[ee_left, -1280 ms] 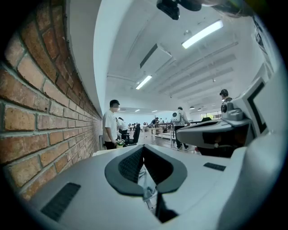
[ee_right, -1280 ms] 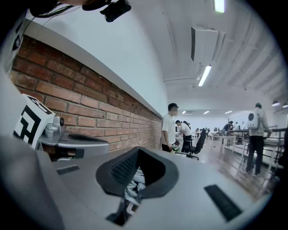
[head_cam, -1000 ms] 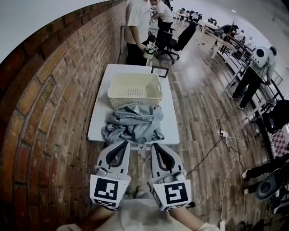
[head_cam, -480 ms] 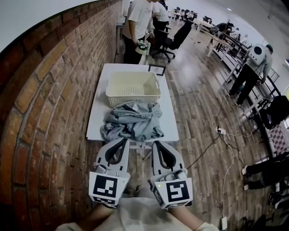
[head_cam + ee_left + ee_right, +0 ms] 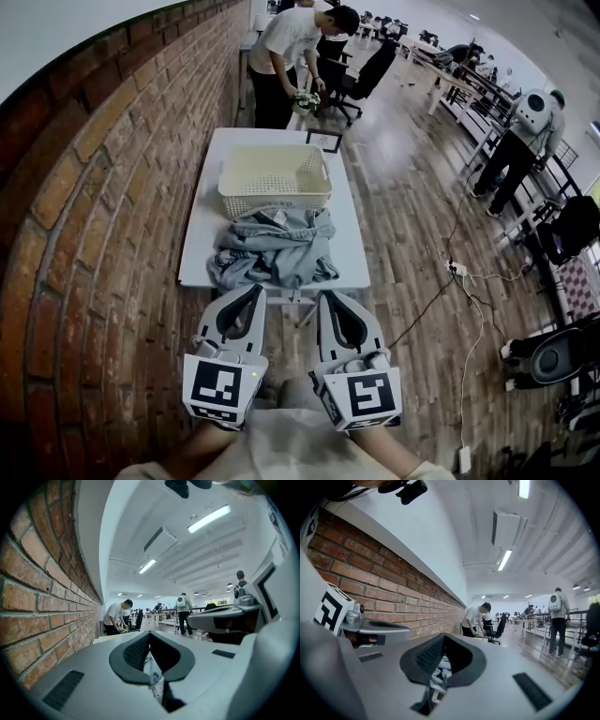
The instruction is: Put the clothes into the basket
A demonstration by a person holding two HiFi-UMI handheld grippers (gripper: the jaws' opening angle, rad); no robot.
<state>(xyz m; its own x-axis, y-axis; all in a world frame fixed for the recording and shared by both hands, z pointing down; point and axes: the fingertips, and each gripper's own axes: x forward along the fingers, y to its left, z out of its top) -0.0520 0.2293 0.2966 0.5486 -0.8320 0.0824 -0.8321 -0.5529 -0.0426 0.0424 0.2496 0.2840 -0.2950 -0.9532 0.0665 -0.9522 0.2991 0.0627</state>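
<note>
Two grippers short of table [image 5: 199, 255]: left gripper [image 5: 254, 291], right gripper [image 5: 324, 299], jaws pressed together, empty. Clothes [image 5: 274, 249] heaped against basket [image 5: 272, 202] near wall. Brick wall [image 5: 103, 187] left; person [image 5: 286, 56] beyond far end.

Grey clothes [image 5: 274, 255] heaped on table; cream basket [image 5: 274, 180] just behind, empty

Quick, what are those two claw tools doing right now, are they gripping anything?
The white-and-grey left gripper: closed, holding nothing.
The white-and-grey right gripper: closed, holding nothing.
</note>
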